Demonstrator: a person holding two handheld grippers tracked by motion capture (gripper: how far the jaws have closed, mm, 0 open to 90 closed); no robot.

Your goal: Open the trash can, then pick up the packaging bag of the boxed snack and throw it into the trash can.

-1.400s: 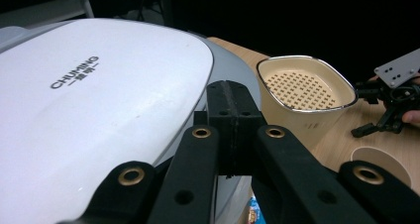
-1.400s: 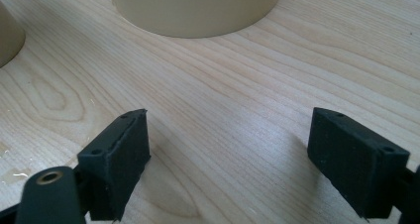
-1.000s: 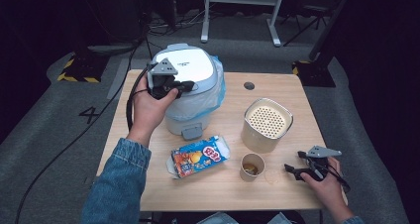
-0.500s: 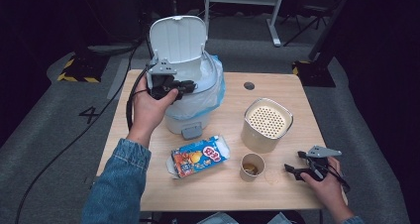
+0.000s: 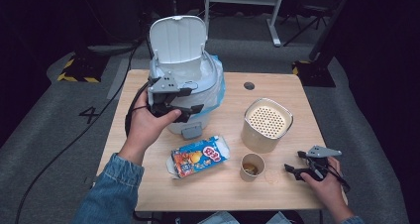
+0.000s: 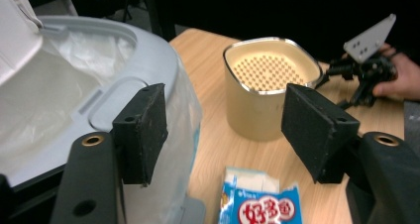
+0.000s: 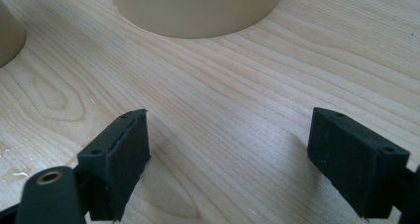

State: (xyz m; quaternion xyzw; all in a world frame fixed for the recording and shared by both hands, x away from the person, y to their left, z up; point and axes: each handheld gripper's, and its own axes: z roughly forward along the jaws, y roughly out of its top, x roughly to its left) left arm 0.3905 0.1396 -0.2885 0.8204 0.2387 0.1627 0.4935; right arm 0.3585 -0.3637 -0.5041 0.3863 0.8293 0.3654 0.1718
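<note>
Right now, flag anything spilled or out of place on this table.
A faint wet ring or smear marks the wood right of the paper cup. The snack packet lies flat, torn open. Nothing else stands out.

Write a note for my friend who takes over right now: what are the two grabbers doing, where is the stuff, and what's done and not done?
Left gripper: open, holding nothing, at the front rim of the bin.
Right gripper: open, holding nothing, low over the table near its right front corner.
Things: the bin's lid stands open, a bag lining it. The snack wrapper lies in front of the bin, the paper cup to its right, the beige container behind the cup.
Done: lid open.
Left: probably putting the wrapper and cup into the bin.
</note>
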